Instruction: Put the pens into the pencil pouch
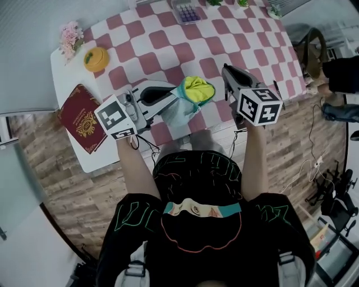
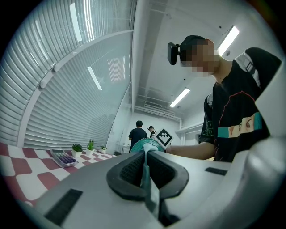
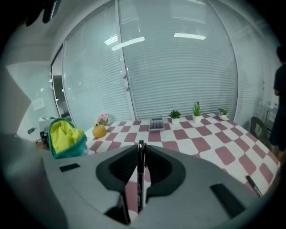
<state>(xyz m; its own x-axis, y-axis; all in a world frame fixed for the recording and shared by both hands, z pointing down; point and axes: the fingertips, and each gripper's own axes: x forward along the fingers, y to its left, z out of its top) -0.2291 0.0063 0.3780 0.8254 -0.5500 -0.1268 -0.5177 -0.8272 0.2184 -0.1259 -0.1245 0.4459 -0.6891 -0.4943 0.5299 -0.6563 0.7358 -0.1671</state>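
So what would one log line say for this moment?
left gripper: shut on pouch edge | right gripper: shut on pen | pouch mouth: open | pen: not yet in pouch

Office or lab-type workroom, not home. Floor-to-ceiling glass partitions backed by horizontal blinds. Strip lights in white ceiling. Wood-look floor with loose cables. White table under red-and-white checked cloth, bearing calculator and small potted plants. Two people standing at far end of room.
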